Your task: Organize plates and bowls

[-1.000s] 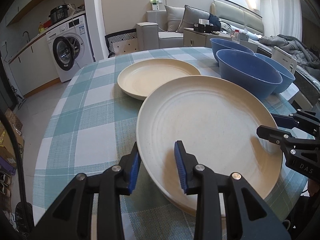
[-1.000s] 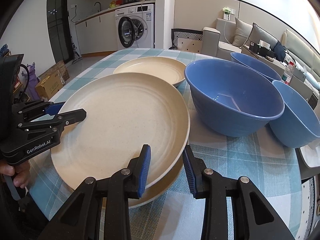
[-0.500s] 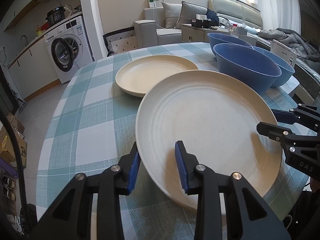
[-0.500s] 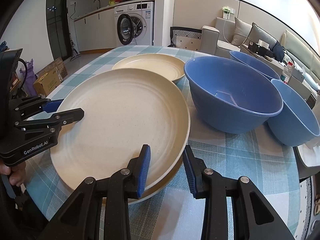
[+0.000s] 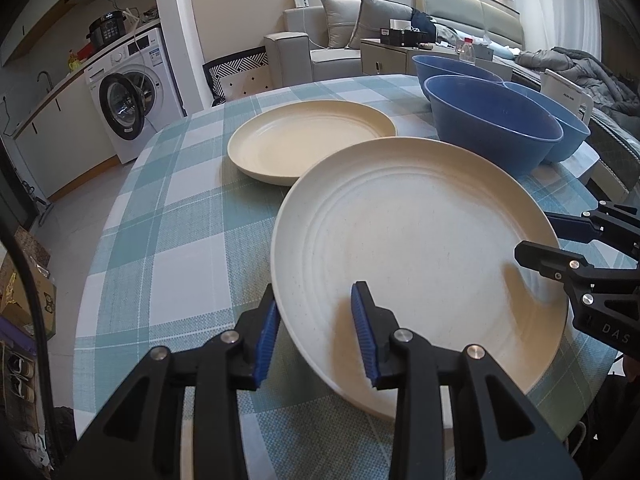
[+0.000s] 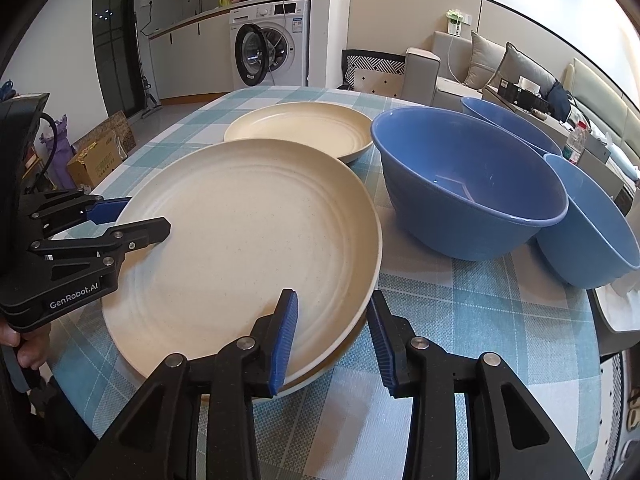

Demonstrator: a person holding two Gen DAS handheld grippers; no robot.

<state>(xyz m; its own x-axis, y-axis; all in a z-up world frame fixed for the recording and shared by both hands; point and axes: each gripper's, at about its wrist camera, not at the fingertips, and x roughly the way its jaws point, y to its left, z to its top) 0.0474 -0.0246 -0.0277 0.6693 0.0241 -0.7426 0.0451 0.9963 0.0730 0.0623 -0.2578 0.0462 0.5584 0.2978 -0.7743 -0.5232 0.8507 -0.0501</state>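
Observation:
A large cream plate (image 5: 416, 240) (image 6: 248, 240) lies on another cream plate whose rim (image 6: 320, 372) shows under it. My left gripper (image 5: 316, 332) is open, its jaws straddling the top plate's near-left rim. My right gripper (image 6: 334, 340) is open, its jaws straddling the opposite rim; it also shows in the left wrist view (image 5: 560, 236). A second cream plate (image 5: 310, 138) (image 6: 298, 130) lies farther back. Three blue bowls stand to the right: the nearest (image 6: 466, 184) (image 5: 490, 124), one behind it (image 6: 508, 124) and one at the table's edge (image 6: 592, 224).
The round table has a teal and white checked cloth (image 5: 168, 232). A washing machine (image 5: 132, 92), a sofa (image 5: 344, 36) and a cardboard box on the floor (image 6: 102, 152) lie beyond it. A white object (image 6: 616, 300) sits at the right table edge.
Both grippers have kept their place at the top plate's rims. The views have shifted slightly, with the table looking a little lower and farther.

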